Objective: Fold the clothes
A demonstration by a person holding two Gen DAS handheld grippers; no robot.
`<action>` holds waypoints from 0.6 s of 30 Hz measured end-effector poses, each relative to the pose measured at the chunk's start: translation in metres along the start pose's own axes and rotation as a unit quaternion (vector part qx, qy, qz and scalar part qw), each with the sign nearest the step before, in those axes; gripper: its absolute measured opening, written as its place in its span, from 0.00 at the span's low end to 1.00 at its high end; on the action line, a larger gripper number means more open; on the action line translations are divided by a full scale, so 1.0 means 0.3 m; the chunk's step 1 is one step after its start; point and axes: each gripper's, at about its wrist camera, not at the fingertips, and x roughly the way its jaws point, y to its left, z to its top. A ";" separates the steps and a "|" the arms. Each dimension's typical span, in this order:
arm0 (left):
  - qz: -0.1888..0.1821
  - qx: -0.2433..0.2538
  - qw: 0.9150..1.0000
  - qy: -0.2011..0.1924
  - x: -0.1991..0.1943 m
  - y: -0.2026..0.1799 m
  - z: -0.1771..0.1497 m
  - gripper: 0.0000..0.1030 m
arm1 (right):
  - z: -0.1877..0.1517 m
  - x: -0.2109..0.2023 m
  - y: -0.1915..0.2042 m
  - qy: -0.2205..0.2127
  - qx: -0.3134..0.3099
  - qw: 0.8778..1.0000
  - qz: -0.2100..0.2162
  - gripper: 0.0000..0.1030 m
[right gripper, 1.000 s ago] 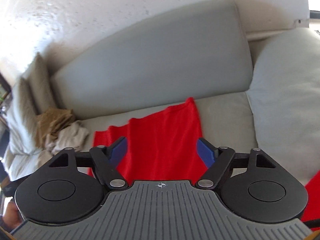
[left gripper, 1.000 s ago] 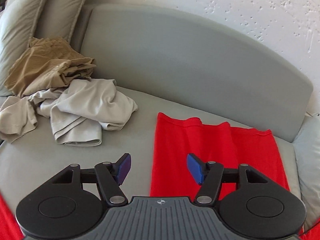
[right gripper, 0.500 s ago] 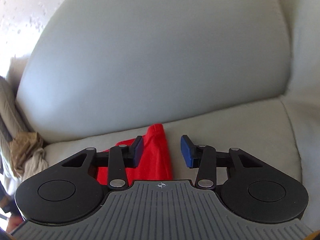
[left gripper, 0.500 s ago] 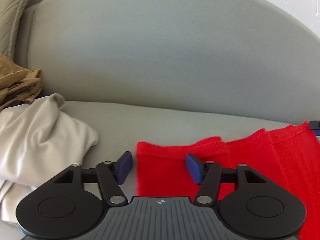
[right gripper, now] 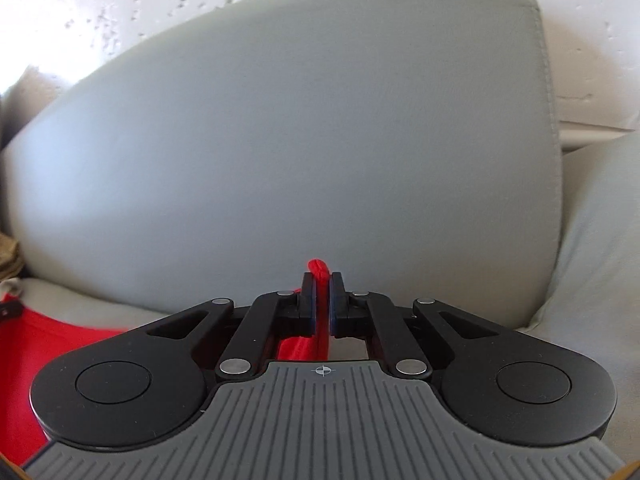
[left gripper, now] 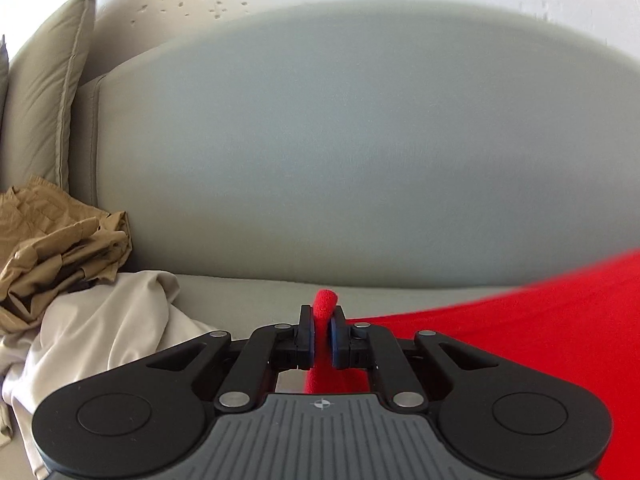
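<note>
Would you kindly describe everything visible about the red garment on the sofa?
The red garment is a plain bright red, soft knit-looking cloth spread on the grey sofa seat. The left gripper is closing on one bunched far corner; the right gripper is shut on the other. A small fold pokes out past each gripper. Its near part is out of view.

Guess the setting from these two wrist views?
Likely a home living room: a grey sofa against a white textured wall, a throw pillow, and crumpled laundry beside a red garment.
</note>
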 end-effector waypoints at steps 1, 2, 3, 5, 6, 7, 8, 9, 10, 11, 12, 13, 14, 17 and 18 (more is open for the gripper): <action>0.007 0.004 1.000 0.009 0.025 -0.007 -0.009 0.09 | -0.011 0.019 0.008 0.005 -0.002 1.000 -0.009 0.05; 0.015 0.007 1.000 0.018 0.049 -0.012 -0.019 0.09 | -0.023 0.039 0.016 0.011 -0.004 1.000 -0.017 0.05; 0.026 0.004 0.999 0.020 0.067 -0.014 -0.031 0.10 | -0.038 0.062 0.022 0.020 -0.003 1.000 -0.024 0.05; 0.047 -0.006 0.999 0.013 0.078 -0.012 -0.043 0.23 | -0.075 0.112 0.032 0.048 0.001 0.998 -0.038 0.06; 0.056 -0.015 0.998 0.016 0.071 -0.004 -0.037 0.29 | -0.091 0.134 0.038 0.060 0.002 0.997 -0.046 0.07; 0.065 -0.024 0.997 0.019 0.064 0.005 -0.032 0.45 | -0.091 0.130 0.044 0.062 0.001 0.997 -0.050 0.07; 0.073 -0.034 0.996 0.022 0.057 0.014 -0.027 0.57 | -0.090 0.125 0.051 0.064 0.000 0.996 -0.055 0.18; 0.080 -0.045 0.995 0.023 0.044 0.026 -0.021 0.57 | -0.088 0.118 0.057 0.065 0.001 0.996 -0.059 0.36; 0.080 -0.064 0.995 0.018 0.012 0.047 -0.015 0.57 | -0.077 0.087 0.052 0.061 0.011 0.997 -0.052 0.43; 0.079 -0.082 0.993 0.013 -0.020 0.069 -0.009 0.60 | -0.065 0.053 0.047 0.056 0.022 0.997 -0.045 0.47; 0.077 -0.099 0.992 0.008 -0.056 0.091 -0.004 0.60 | -0.053 0.004 0.039 0.043 0.032 0.998 -0.036 0.48; 0.072 -0.111 0.991 0.005 -0.106 0.111 0.000 0.60 | -0.040 -0.048 0.031 0.033 0.040 0.998 -0.028 0.49; 0.065 -0.121 0.991 0.003 -0.158 0.129 0.004 0.60 | -0.027 -0.114 0.022 0.026 0.049 0.998 -0.021 0.51; 0.038 -0.137 0.990 0.000 -0.348 0.165 0.012 0.60 | 0.004 -0.331 -0.021 0.009 0.078 0.997 0.003 0.53; 0.027 -0.139 0.990 -0.002 -0.423 0.174 0.012 0.60 | 0.013 -0.405 -0.039 0.004 0.083 0.996 0.011 0.55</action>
